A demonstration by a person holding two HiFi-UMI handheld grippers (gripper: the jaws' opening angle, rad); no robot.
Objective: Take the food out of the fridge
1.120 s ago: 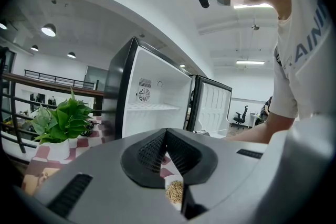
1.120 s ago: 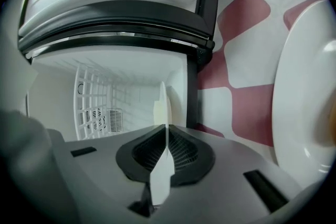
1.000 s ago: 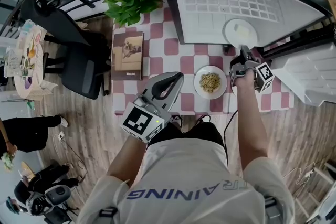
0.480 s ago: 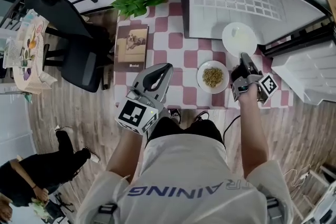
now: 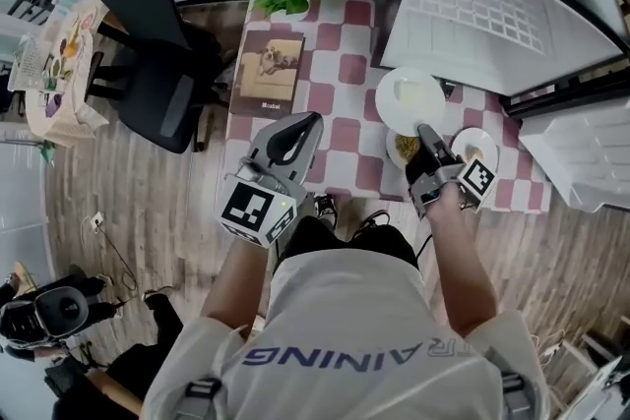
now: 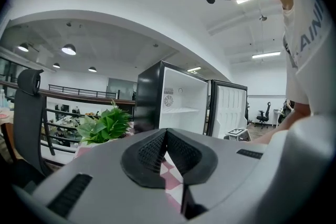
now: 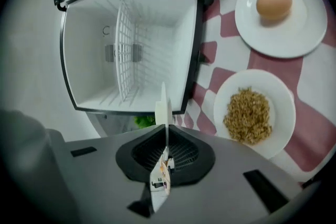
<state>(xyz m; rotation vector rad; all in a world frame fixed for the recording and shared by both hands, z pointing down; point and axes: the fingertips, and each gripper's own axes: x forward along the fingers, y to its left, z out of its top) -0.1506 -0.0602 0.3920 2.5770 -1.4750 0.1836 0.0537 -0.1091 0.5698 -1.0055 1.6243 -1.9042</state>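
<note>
Count: three white plates, one egg (image 7: 274, 1), one open fridge (image 7: 84, 50), two grippers. Your right gripper (image 5: 423, 128) has its jaws clamped on the rim of the held plate (image 5: 409, 98), which stands edge-on between them. It is outside the fridge, above the checked table (image 5: 340, 74), overlapping the grain plate (image 7: 254, 113). The egg plate (image 7: 310, 34) lies just beside. Your left gripper (image 6: 166, 131) has its jaws together, with nothing between them

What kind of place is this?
Probably an open office or lab, not a home kitchen: a fridge stands on a checkered table, an office chair sits beside it, and strip lights hang from a high ceiling.
</note>
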